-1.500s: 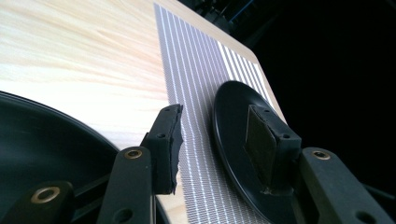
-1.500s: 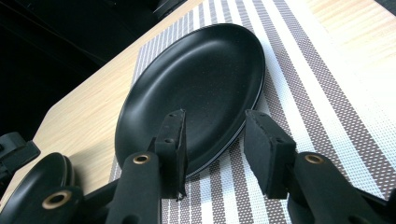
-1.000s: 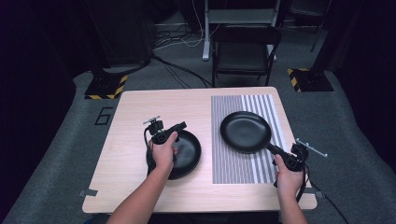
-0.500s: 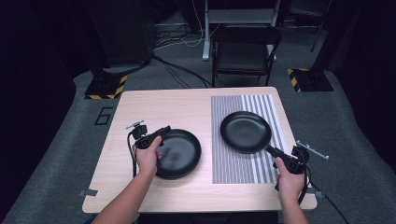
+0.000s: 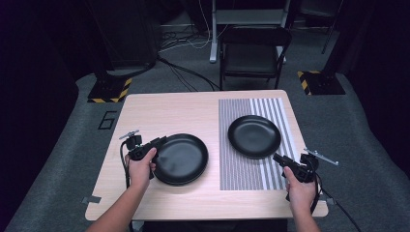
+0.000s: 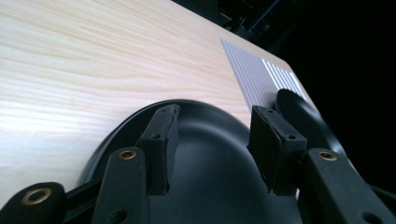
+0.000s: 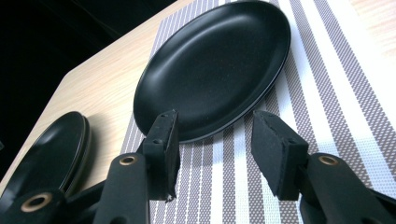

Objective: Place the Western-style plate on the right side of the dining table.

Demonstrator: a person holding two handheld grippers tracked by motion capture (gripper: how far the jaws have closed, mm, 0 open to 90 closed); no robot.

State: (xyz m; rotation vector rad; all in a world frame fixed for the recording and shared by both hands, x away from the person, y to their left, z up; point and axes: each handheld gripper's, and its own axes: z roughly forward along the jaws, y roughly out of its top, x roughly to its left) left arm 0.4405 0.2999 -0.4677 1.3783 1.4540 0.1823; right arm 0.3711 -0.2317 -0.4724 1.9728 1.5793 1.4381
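Two black plates on the table [image 5: 159, 108]: one stack-like plate [image 5: 180, 158] on bare wood just ahead of the left gripper [image 5: 157, 143], another single plate [image 5: 254, 136] on the striped mat [image 5: 241, 166], a little beyond the right gripper [image 5: 279, 158].

Left gripper [image 6: 212, 140]: jaws spread, nothing held, pads hanging over the near rim of the wood-side plate [image 6: 210, 186] — possibly two plates nested, judging from the doubled edge [image 7: 81, 144] seen from the right gripper view, though hard to say for sure.

Right gripper [image 7: 215, 149]: likewise released, jaws apart, aimed at the near rim of the mat-side plate [image 7: 215, 65], short of it, not touching.

Likely step: taking hold of a plate rim for lifting or stacking. To do it well:
- Lower one pad under the lip, the other over the inner slope — no pinching of the flat base.
- Bite at the rim nearest the gripper, square to the edge, so the plate does not swing.
- Close firmly; smooth glazed surface, probably slippery.
- Lift level and slowly, keeping clear of the other plate.
- On the mat side, slide forward first until the rim sits between the pads.
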